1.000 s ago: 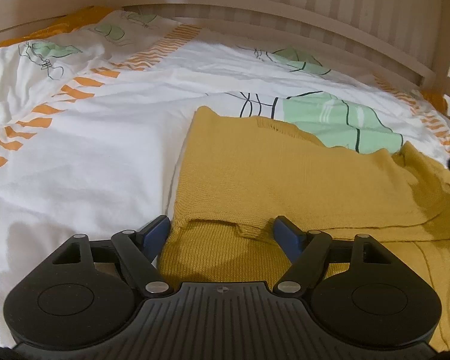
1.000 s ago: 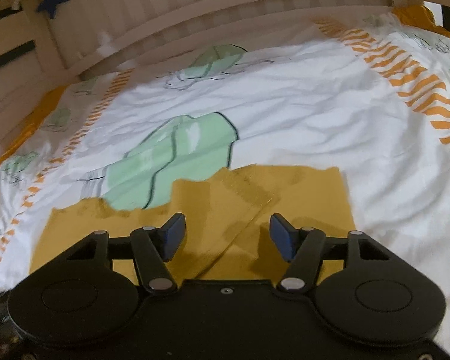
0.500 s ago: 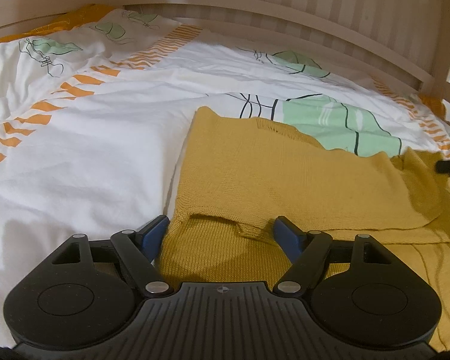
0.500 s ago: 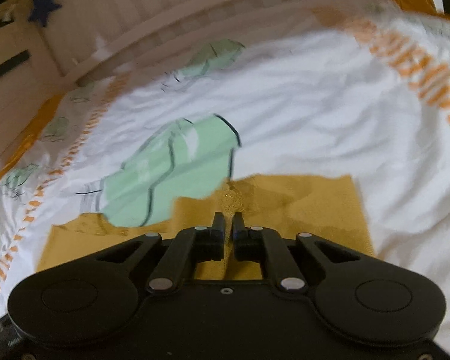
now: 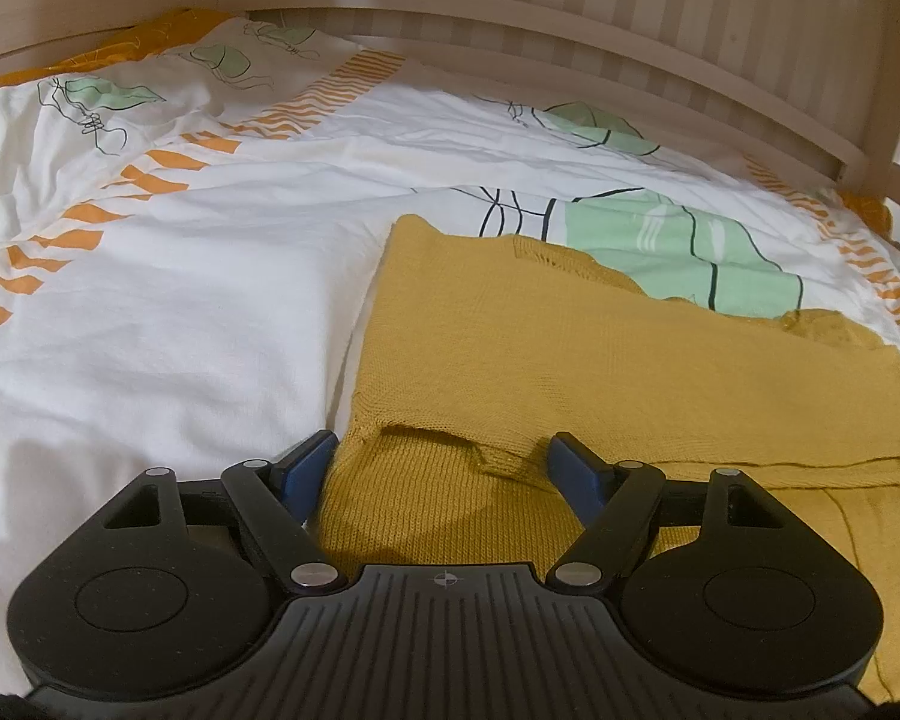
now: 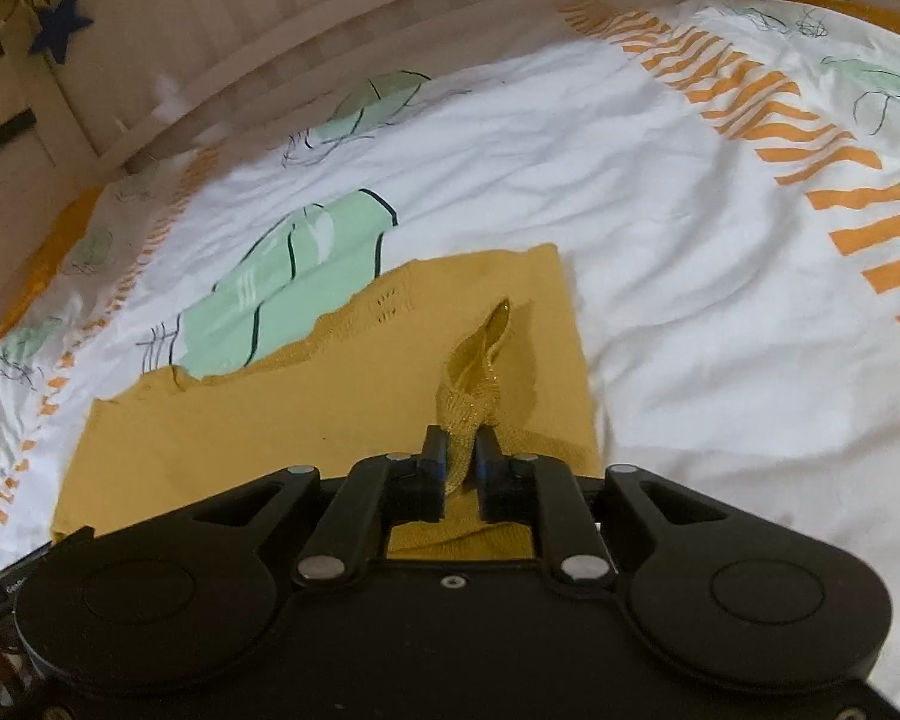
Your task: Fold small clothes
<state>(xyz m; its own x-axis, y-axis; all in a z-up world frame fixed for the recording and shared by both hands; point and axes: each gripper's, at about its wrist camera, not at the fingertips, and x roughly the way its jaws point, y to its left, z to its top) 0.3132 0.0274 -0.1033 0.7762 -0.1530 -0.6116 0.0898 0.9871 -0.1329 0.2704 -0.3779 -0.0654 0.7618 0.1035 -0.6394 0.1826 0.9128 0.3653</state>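
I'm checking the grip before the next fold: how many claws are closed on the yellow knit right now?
1. The right claw is shut on a pinched ridge of the yellow knit. The left claw is open, its fingers straddling the garment's near edge on the bedsheet.

Yellow knit garment (image 5: 600, 360) on patterned bedsheet (image 5: 180, 312)

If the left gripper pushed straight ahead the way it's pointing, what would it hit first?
Probably the mustard knit garment: the open left gripper already straddles its folded edge. Beyond lies the patterned bedsheet; depth is uncertain.
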